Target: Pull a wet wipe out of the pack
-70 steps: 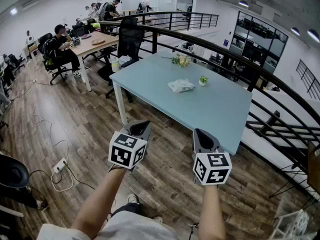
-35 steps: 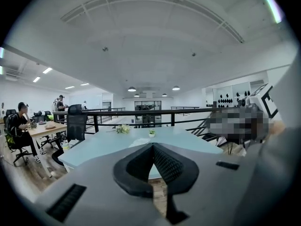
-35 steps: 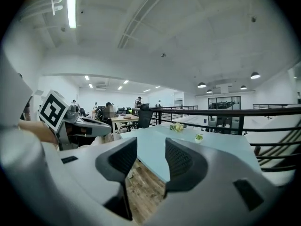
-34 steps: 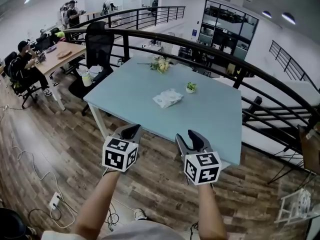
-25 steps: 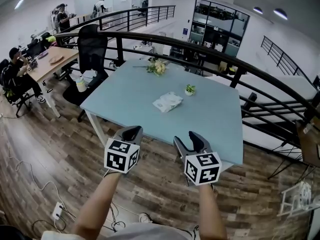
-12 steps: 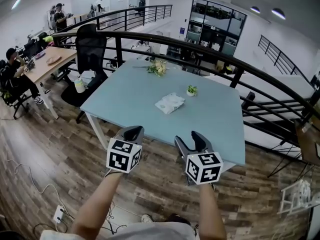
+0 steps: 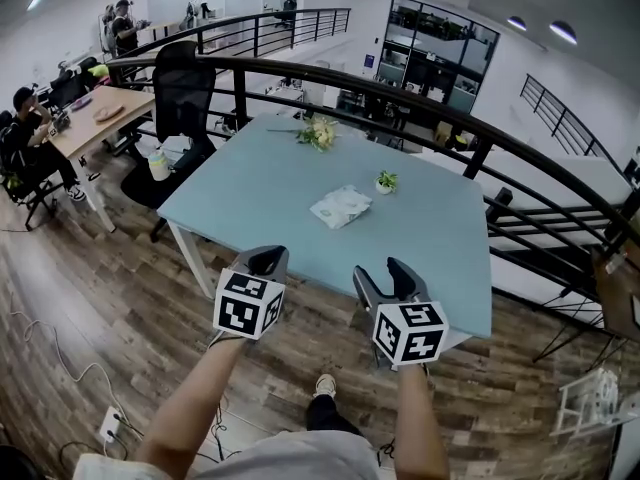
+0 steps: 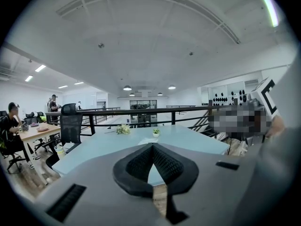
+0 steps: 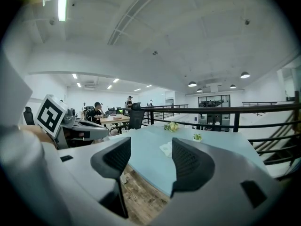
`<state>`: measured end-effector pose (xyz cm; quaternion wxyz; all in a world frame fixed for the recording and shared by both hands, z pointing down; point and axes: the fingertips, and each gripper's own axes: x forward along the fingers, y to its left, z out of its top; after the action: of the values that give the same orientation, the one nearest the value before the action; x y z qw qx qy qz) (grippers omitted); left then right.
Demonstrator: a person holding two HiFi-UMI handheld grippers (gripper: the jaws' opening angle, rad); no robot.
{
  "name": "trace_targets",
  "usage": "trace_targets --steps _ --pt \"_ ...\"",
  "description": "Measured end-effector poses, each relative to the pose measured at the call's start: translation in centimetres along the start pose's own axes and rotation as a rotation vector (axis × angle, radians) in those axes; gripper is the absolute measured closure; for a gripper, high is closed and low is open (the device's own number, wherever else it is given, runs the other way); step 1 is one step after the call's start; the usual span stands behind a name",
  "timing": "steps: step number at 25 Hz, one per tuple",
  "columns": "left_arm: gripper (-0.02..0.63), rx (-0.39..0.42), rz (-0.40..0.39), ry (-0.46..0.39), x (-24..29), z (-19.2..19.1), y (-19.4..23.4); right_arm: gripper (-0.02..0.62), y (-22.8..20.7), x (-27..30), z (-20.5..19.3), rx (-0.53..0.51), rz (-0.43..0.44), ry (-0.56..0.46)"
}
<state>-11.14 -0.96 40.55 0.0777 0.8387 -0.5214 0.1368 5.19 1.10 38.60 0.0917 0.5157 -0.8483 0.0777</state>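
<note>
**Wipe pack on table, both grippers short of it**

Wet wipe pack [image 7: 341,207] lay flat near the middle of the light blue table [image 7: 250,193], with nothing touching it. A small potted plant [image 7: 386,181] stood just beside it on the far side. A bunch of flowers [image 7: 319,133] sat near the table's far edge.

I held the left gripper [image 7: 268,259] and the right gripper [image 7: 381,272] side by side at the table's near edge, above the wood floor [image 7: 120,288]. Both were well apart from the pack and pointed toward the table, tilted slightly down.

Left fingers were clenched with the tips meeting and nothing between them. Right fingers stood spread wide and had just been opening, also with nothing between them. In the right gripper view the pack showed through that gap, far off on the tabletop.

A black railing [image 7: 400,93] curved behind the table. A black office chair [image 7: 185,73] stood at its far left corner. Further left, people [image 7: 25,118] sat at a wooden desk [image 7: 95,118].
</note>
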Motion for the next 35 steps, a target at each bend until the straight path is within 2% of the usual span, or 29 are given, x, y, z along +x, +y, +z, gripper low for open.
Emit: trace_targets --steps 10,22,35 --pt "0.615 0.015 0.018 0.014 6.7 0.9 1.3 0.339 -4.5 5.5 0.0 0.0 0.02 -0.006" --pt "0.615 0.014 0.05 0.023 16.5 4.6 3.3 0.339 -11.6 13.1 2.2 0.003 0.044 0.015" --pt "0.615 0.017 0.088 0.049 22.7 6.6 4.8 0.339 -16.9 18.6 4.2 0.005 0.072 0.016"
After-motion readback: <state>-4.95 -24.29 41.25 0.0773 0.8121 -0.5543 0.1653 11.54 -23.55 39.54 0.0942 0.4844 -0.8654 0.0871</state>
